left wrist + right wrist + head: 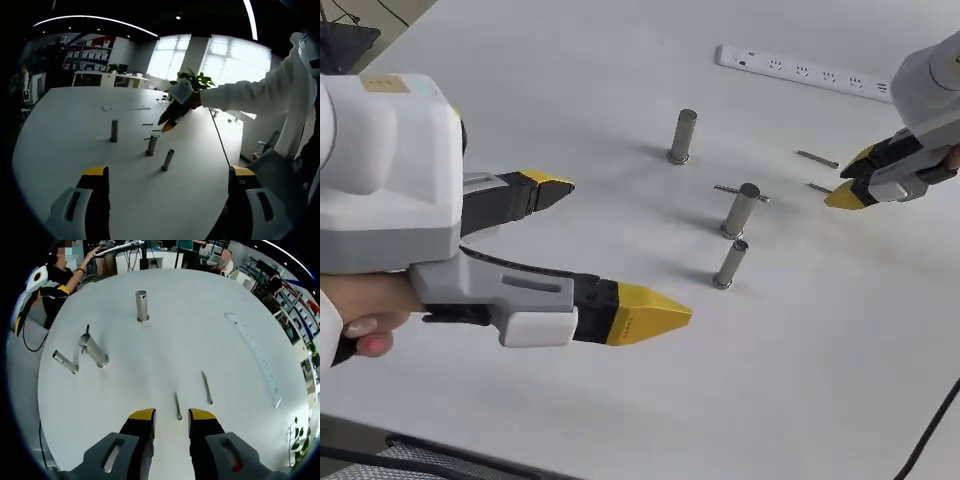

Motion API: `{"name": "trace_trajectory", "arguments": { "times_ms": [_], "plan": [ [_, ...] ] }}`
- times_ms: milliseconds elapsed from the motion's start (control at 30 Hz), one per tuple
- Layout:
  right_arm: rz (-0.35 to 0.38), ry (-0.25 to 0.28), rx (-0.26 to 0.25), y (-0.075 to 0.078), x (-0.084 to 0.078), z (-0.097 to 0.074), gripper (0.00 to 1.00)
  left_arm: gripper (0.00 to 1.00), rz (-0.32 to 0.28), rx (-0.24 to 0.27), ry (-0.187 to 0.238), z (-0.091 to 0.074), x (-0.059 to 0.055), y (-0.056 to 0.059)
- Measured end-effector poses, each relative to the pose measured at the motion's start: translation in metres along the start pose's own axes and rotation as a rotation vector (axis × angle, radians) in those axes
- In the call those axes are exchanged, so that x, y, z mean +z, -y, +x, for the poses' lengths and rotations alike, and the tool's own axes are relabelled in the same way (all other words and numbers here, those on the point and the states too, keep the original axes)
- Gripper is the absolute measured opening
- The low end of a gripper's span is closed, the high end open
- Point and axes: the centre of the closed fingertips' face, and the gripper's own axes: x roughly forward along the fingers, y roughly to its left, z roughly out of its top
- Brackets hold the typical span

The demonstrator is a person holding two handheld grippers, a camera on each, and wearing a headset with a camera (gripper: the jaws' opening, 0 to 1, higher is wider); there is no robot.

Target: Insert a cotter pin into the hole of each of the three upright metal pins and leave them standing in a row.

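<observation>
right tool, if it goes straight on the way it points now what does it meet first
Most likely the nearer cotter pin, lying just ahead of the right tool, in line with the gap between its jaws; clearance above it is unclear.

— What are the upright pins (741, 212) made of?
— Bare metal, smooth, with a dull grey sheen. The cotter pins (817, 159) look like the same metal, only thinner and darker.
— And the table (620, 400)?
— White, smooth and matt, with only soft reflections. The power strip (800, 72) is white plastic.
— The left gripper (630, 250)?
— Hard plastic: a white and grey shell with a slight gloss, black jaws, smooth yellow tips. The right gripper (172, 416) has the same finish.
</observation>
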Motion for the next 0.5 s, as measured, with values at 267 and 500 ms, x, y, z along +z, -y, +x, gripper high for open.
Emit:
{"name": "trace_trajectory", "arguments": {
  "times_ms": [267,500],
  "plan": [
    [-0.036,-0.046,0.030,0.001,0.000,0.006,0.21,0.99,0.014,0.016,-0.019,-0.001,-0.005,-0.007],
    [-0.065,-0.091,0.049,0.002,-0.006,0.009,0.10,0.99,-0.006,0.030,0.002,-0.003,-0.004,-0.015]
  ]
}}
